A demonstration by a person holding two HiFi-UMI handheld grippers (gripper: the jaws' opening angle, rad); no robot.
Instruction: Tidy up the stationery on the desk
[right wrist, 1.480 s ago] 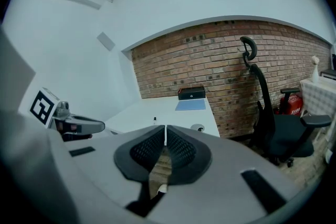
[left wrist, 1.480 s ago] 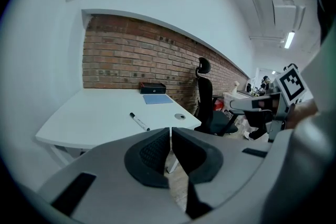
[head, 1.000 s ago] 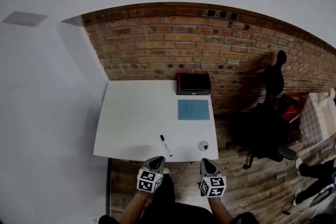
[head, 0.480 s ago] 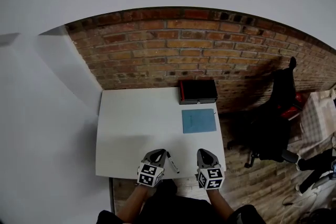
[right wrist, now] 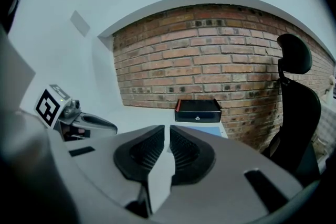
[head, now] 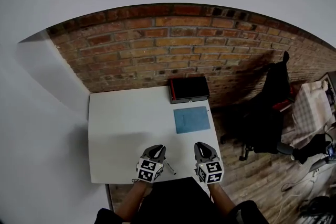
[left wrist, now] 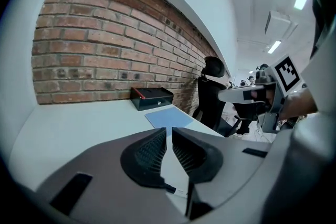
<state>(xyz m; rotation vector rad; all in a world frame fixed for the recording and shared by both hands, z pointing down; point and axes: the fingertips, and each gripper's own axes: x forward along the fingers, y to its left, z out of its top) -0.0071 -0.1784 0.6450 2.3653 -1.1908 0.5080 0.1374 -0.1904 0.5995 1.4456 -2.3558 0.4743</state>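
Note:
On the white desk (head: 121, 128) lie a blue notebook (head: 191, 119) and, behind it against the brick wall, a black box with a red edge (head: 186, 89). A black-and-white pen (head: 169, 168) lies at the near edge, just right of my left gripper (head: 157, 149). My right gripper (head: 202, 147) hovers near the desk's front right corner. Both are shut with nothing between their jaws. The left gripper view shows the box (left wrist: 151, 97) and notebook (left wrist: 169, 118) ahead. In the right gripper view the box (right wrist: 198, 110) sits straight ahead.
A black office chair (head: 265, 113) stands right of the desk on the wooden floor. The brick wall (head: 173, 44) bounds the desk's far side and a white wall its left. The person's arms and dark clothing fill the bottom of the head view.
Both grippers have come forward over the desk's near edge. The pen is now beside the left gripper. A small white round object seen earlier is now hidden under the right gripper.

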